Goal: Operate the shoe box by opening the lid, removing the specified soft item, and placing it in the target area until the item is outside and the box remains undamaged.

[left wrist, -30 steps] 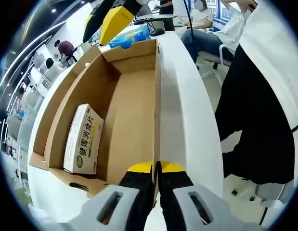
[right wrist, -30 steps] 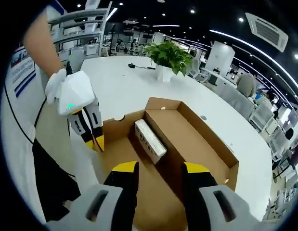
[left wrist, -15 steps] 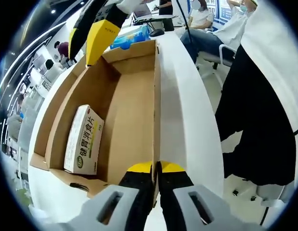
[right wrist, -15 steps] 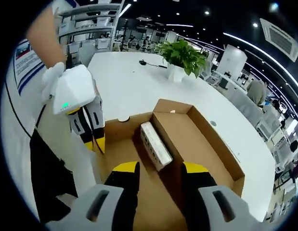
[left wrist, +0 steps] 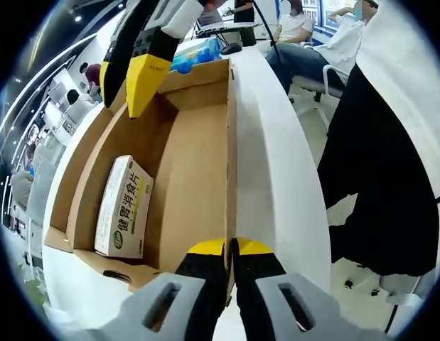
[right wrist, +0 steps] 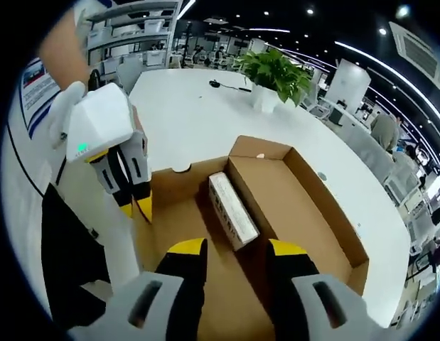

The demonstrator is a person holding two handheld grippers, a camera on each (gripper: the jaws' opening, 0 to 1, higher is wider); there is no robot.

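An open brown cardboard shoe box (left wrist: 198,163) lies on a white table (left wrist: 273,163). A white packet with green print (left wrist: 124,206) rests inside it against a side wall. My left gripper (left wrist: 231,249) is shut on the thin cardboard edge of the half that holds the packet. My right gripper (left wrist: 127,96) hangs over the far left corner of the box with its yellow tips pointing down. In the right gripper view my right gripper (right wrist: 232,254) is open above the box (right wrist: 298,199) with nothing between its fingers. The packet (right wrist: 232,211) lies just ahead, and the left gripper (right wrist: 134,208) pinches the box edge at the left.
A person in dark clothing (left wrist: 390,163) stands close along the table's right edge. A blue item (left wrist: 195,53) lies beyond the box's far end. A potted plant (right wrist: 276,71) stands farther back on the table (right wrist: 184,121). People sit at desks behind.
My right gripper has come down and nearer, towards the box's far left corner. My left gripper and the box have stayed put.
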